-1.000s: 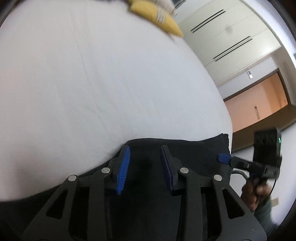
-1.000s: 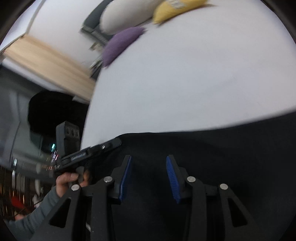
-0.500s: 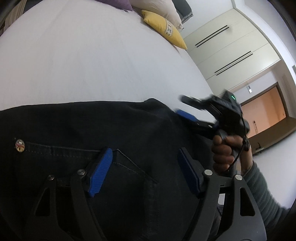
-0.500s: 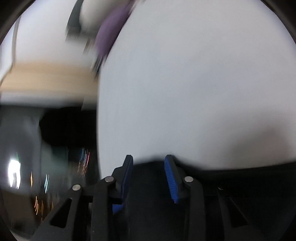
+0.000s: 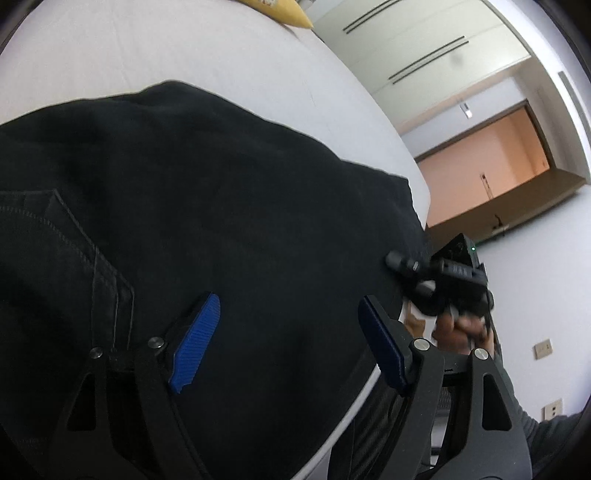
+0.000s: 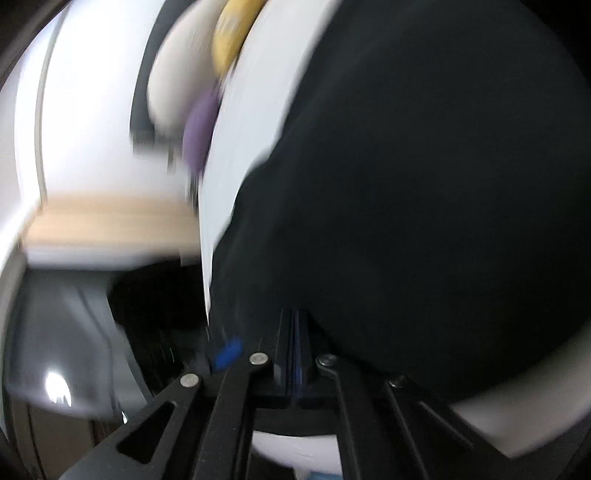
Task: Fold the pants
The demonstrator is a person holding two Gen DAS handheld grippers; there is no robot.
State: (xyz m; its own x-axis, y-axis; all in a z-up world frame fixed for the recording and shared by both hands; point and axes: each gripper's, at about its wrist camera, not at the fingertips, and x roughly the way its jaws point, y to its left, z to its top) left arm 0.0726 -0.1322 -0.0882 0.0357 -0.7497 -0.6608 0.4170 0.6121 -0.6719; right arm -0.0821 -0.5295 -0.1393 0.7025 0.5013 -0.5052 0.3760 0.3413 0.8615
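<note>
Black pants (image 5: 221, 184) lie spread on the white bed (image 5: 184, 48), with a stitched pocket at the left of the left wrist view. My left gripper (image 5: 288, 301) hovers over them, its jaws wide and still opening; the blue pads press on nothing. A hand (image 5: 458, 328) holds my right gripper (image 5: 400, 263) at the pants' right edge, by the bed's side. In the blurred right wrist view the right gripper (image 6: 295, 317) has its jaws shut together right under the dark pants (image 6: 424, 184). The blur hides whether any cloth is pinched.
A yellow pillow (image 5: 284, 11) lies at the bed's far end, with a purple pillow (image 6: 199, 125) and a white one beside it. White wardrobe doors (image 5: 424, 48) and an orange door (image 5: 487, 166) stand beyond the bed's right side.
My left jaws have spread wider and the pocket has slid left in that view. The right gripper swung down to the pants' right edge, rolled, and its jaws went from apart to shut.
</note>
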